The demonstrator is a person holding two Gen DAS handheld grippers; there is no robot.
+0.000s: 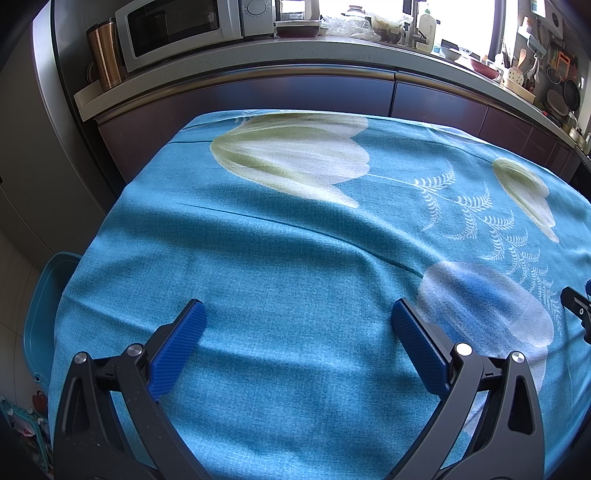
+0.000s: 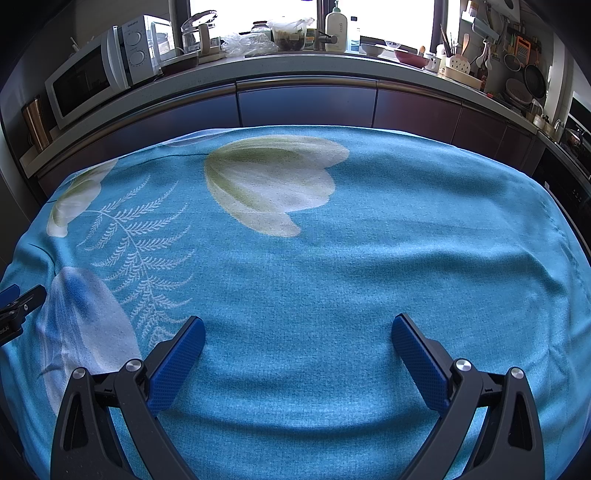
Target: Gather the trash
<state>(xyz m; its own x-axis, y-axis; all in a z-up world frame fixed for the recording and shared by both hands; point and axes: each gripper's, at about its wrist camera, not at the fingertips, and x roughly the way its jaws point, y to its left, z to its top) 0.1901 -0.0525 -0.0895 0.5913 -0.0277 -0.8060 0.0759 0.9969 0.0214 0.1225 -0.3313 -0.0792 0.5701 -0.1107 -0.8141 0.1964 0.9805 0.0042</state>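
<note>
My left gripper (image 1: 297,308) is open, low over a table covered by a blue cloth with white tulips (image 1: 295,236), nothing between its blue pads. My right gripper (image 2: 297,325) is open too, above the same cloth (image 2: 332,258), with an empty gap. The tip of the right gripper (image 1: 576,306) shows at the right edge of the left wrist view, and the left gripper's tip (image 2: 22,302) at the left edge of the right wrist view. No piece of trash shows on the cloth in either view. A blue bin (image 1: 44,314) stands on the floor beside the table's left edge.
A kitchen counter (image 1: 258,55) runs behind the table, carrying a microwave (image 1: 177,26), a copper canister (image 1: 105,53), plastic bags (image 2: 251,40), bottles and bowls. Dark cabinet fronts (image 2: 306,103) sit below it. Pans and utensils (image 2: 524,74) hang at the far right.
</note>
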